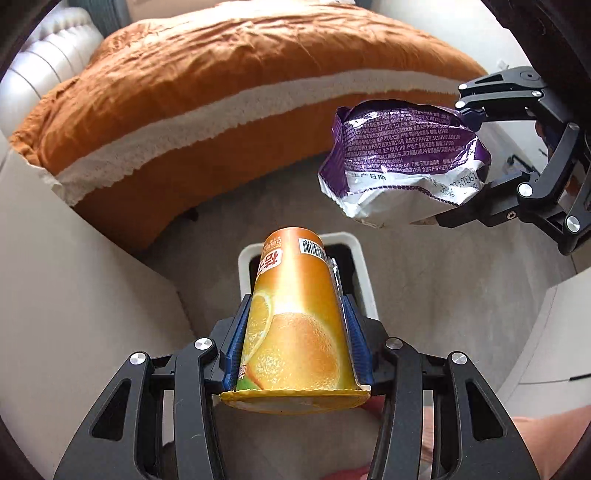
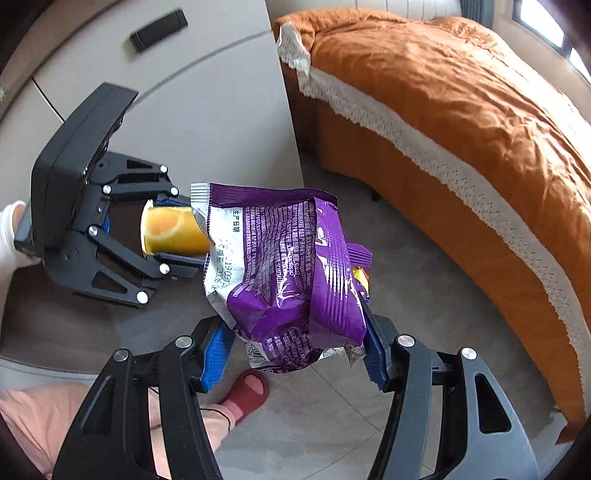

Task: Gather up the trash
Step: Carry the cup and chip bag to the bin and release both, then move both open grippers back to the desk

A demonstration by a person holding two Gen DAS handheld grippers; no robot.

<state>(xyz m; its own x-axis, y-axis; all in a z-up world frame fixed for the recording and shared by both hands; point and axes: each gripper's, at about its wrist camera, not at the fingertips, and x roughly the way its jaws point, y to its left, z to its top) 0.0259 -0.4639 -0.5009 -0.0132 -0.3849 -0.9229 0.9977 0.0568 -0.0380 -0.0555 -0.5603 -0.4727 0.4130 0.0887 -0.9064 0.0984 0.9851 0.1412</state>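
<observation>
Bright daylight, from window [image 2: 543, 22] top right; both views sharp, strong fisheye bending and dark vignette at edges; glare on purple bag [image 2: 284, 266].

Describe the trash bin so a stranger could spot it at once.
Start at the big bed with the orange quilt; on the grey floor beside it stands a small white rectangular bin with a dark inside. It sits below the orange paper cup in the left gripper, the only open container in sight.
</observation>
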